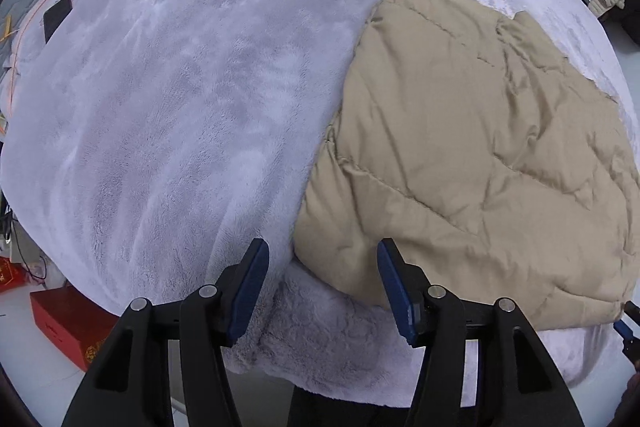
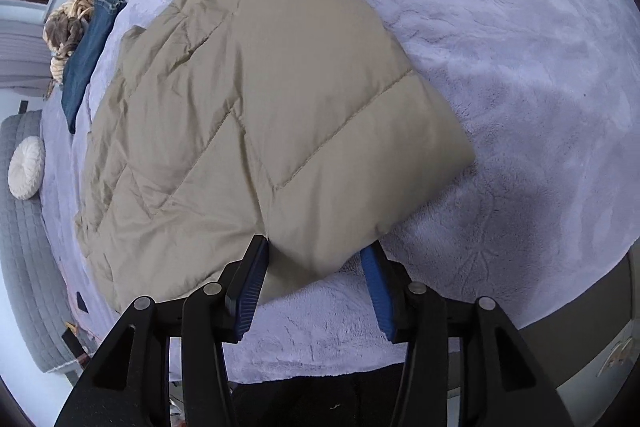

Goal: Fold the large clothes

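Both hand-held grippers hang over a bed, pointing steeply down, jaws apart and holding nothing. The left hand-held gripper, black-framed with blue pads, stands above the near edge of the pale lavender plush blanket that covers the bed; the near left corner of the folded beige quilted down jacket lies between and just beyond its fingertips, not touched by either pad as far as the view shows. The right hand-held gripper straddles the jacket's near right corner, which bulges up between the open pads; whether the left pad brushes the fabric cannot be told.

The jacket lies flat on the blanket, stretching away from both tools, with nothing resting on top of it.

Beyond the jacket's far end lie folded dark blue denim jeans, and past them a heap of brown and cream knitted fabric. A round white pleated cushion sits on a grey quilted cover at the bed's far side. A black flat phone-like slab lies on the blanket well to the left, and a red cardboard box stands on the floor beside the bed.
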